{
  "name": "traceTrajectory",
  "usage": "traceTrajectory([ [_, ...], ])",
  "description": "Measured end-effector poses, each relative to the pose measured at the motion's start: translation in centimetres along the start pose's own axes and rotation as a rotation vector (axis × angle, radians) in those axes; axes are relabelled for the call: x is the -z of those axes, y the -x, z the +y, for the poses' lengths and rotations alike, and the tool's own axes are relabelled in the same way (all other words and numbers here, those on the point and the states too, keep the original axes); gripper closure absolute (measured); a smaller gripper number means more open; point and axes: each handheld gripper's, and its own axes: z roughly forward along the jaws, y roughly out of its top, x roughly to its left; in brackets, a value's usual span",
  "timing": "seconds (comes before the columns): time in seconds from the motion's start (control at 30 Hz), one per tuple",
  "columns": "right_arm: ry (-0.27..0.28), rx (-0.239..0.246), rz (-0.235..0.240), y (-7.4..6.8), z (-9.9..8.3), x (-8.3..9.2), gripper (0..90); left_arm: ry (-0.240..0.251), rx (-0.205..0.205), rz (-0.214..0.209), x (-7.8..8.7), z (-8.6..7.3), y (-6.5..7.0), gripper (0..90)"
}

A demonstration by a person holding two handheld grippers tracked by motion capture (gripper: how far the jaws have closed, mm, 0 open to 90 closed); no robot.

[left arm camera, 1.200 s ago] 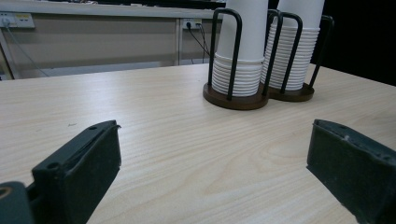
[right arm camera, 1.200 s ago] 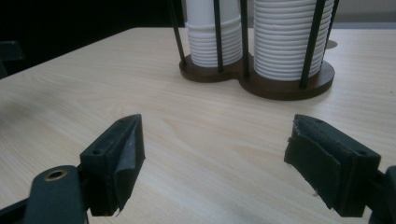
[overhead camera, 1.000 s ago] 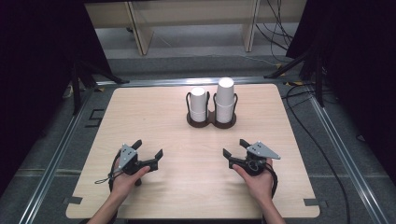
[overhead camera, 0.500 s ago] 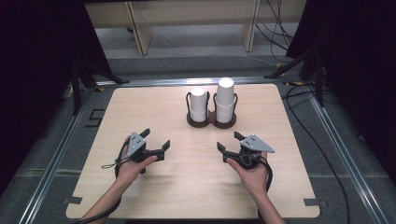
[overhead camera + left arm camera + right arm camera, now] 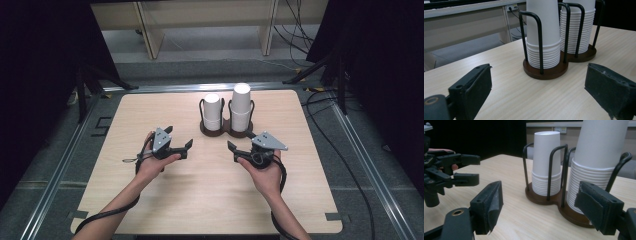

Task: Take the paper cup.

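Two stacks of white paper cups stand upside down in a dark brown double holder (image 5: 227,133) with black wire loops, at the table's far middle. The left stack (image 5: 212,112) is shorter than the right stack (image 5: 241,107). My left gripper (image 5: 179,138) is held just left of the holder and in front of it, pointing at it. It is open, its jaws have just been closing, and nothing is between them. My right gripper (image 5: 241,141) hovers just in front of the right stack, open and also just closing on nothing. In the left gripper view, the left stack (image 5: 543,37) lies ahead between the jaws; in the right gripper view, both stacks (image 5: 546,162) stand close.
The light wooden table (image 5: 210,200) has rounded corners and bare room in front of and beside the holder. Metal floor rails (image 5: 60,165) run along both sides. Cables (image 5: 345,165) lie on the floor at the right. Pale furniture (image 5: 205,20) stands behind the table.
Both hands have moved forward and inward toward the cup holder and lifted a little. Both pairs of jaws stand slightly narrower than before.
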Motion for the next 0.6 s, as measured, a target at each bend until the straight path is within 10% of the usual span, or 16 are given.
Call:
traceTrajectory([
  [0.6,0.023,-0.002,0.029,-0.9,2.3,-4.3,25.2,0.003,-0.073,-0.045,-5.3,1.6,0.5,14.2],
])
